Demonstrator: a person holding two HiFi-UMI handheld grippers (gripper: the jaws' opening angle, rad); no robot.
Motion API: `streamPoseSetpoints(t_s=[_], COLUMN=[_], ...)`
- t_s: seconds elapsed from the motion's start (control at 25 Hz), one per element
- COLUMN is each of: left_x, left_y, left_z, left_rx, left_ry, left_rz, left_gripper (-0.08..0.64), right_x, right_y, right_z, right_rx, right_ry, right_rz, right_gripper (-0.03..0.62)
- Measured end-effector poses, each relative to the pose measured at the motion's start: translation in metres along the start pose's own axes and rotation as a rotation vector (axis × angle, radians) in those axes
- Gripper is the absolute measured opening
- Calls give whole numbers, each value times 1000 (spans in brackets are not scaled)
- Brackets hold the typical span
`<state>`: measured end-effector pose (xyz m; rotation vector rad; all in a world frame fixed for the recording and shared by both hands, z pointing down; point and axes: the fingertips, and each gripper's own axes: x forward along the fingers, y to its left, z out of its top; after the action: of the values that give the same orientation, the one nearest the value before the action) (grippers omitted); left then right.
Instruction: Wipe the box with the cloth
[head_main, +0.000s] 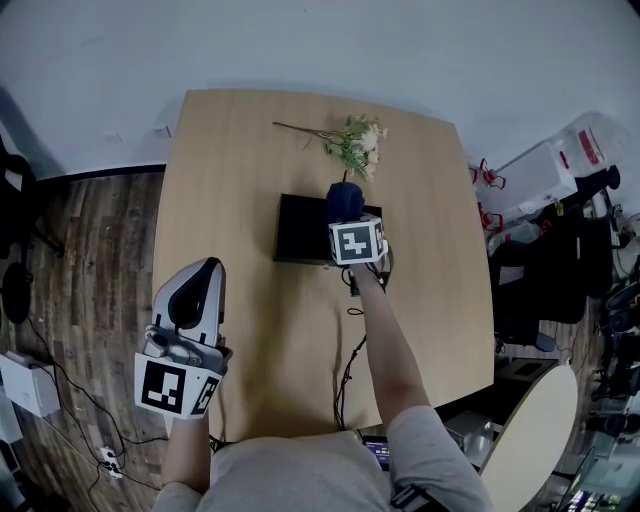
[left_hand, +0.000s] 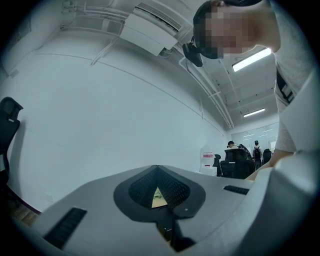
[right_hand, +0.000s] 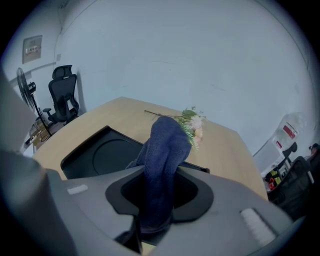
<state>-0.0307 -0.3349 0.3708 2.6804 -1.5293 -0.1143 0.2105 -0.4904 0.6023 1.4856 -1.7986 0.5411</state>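
Observation:
A flat black box (head_main: 300, 228) with a round recess in its lid (right_hand: 102, 155) lies in the middle of the wooden table. My right gripper (head_main: 346, 205) hangs over the box's right end, shut on a dark blue cloth (right_hand: 163, 165) that sticks up between its jaws. The cloth (head_main: 344, 198) shows as a dark blue bunch above the marker cube. My left gripper (head_main: 195, 290) is held over the table's left front part, well away from the box. It points upward toward the wall and ceiling, jaws closed together (left_hand: 158, 197) with nothing in them.
A sprig of artificial flowers (head_main: 352, 142) lies on the table (head_main: 420, 300) behind the box. A black cable (head_main: 348, 370) runs across the table's front. Office chairs (right_hand: 64, 97), bags and equipment (head_main: 560, 230) stand around the table on the wooden floor.

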Motion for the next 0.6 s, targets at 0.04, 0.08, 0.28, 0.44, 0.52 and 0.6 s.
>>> streamPoseSetpoints(t_s=[0.04, 0.08, 0.28, 0.44, 0.52, 0.6], left_x=[0, 0, 0, -2, -4, -5], left_y=[-1, -3, -12, -15, -15, -13], left_z=[0, 1, 3, 5, 7, 10], left_rx=[0, 0, 4, 11, 18, 24], left_ry=[-1, -1, -5, -6, -6, -9], left_rz=[-2, -4, -15, -17, -15, -12], left_gripper=[8, 8, 8, 8, 8, 8], right_x=[0, -1, -12, -8, -9, -19], right_y=[-8, -17, -52, -61, -59, -50], right_z=[-5, -11, -27, -33, -31, -25], right_rx=[5, 9, 22, 52, 55, 72], right_ry=[10, 19, 28, 38, 35, 4], right_rz=[-8, -22, -87, -98, -92, -69], right_gripper=[115, 115, 115, 115, 115, 117])
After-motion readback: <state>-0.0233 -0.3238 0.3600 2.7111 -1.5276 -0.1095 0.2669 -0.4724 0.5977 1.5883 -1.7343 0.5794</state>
